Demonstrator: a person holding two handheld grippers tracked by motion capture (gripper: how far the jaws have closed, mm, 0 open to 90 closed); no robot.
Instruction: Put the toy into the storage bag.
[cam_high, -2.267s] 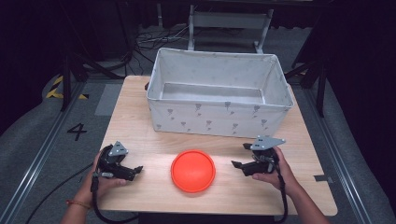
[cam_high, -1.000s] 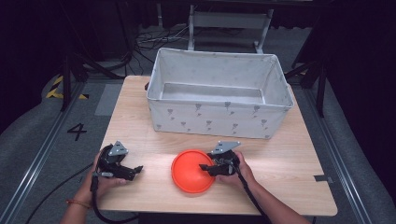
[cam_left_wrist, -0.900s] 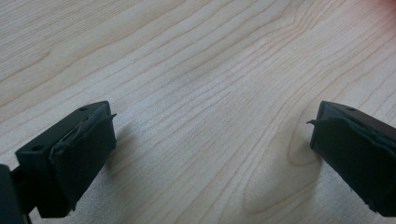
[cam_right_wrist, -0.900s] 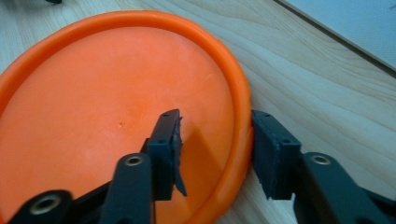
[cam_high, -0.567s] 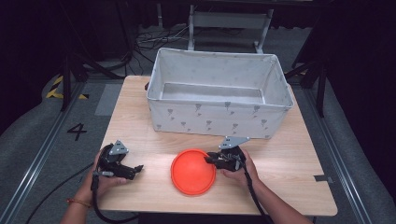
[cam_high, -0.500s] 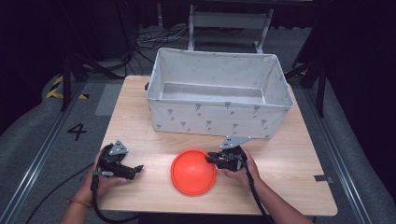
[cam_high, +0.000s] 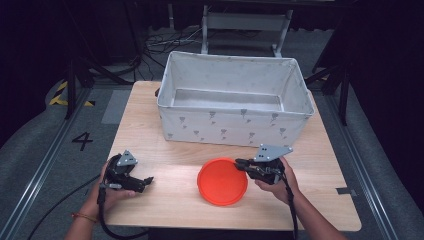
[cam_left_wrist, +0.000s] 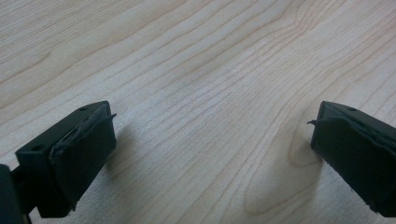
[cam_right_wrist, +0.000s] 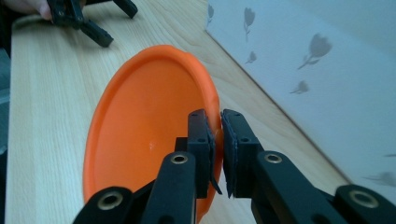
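- The orange plate (cam_high: 222, 181) lies on the wooden table (cam_high: 150, 130), just in front of the fabric bin, with its right rim between the jaws of the right gripper (cam_high: 241, 164).
- In the right gripper view, the two black jaws are clenched on the plate's rim (cam_right_wrist: 215, 122), one pad inside the dish and one outside; the plate (cam_right_wrist: 144, 135) looks tilted in this view, though the camera turns with the hand, so I cannot tell whether it is lifted off the wood.
- The right hand (cam_high: 278, 181) holds that gripper from the near right edge of the table; a grey three-cornered plate sits on top of it.
- The left gripper (cam_high: 146, 181) rests low over the table at the near left, well apart from the plate, held by the left hand (cam_high: 109, 192).
- In the left gripper view its jaws stand wide apart with bare wood grain between them, gripping nothing.
- Behind the plate stands a white fabric bin (cam_high: 235, 125) printed with small grey flower motifs.
- On the floor to the left of the table the numeral "4" (cam_high: 82, 141) is readable; no brand names can be read.
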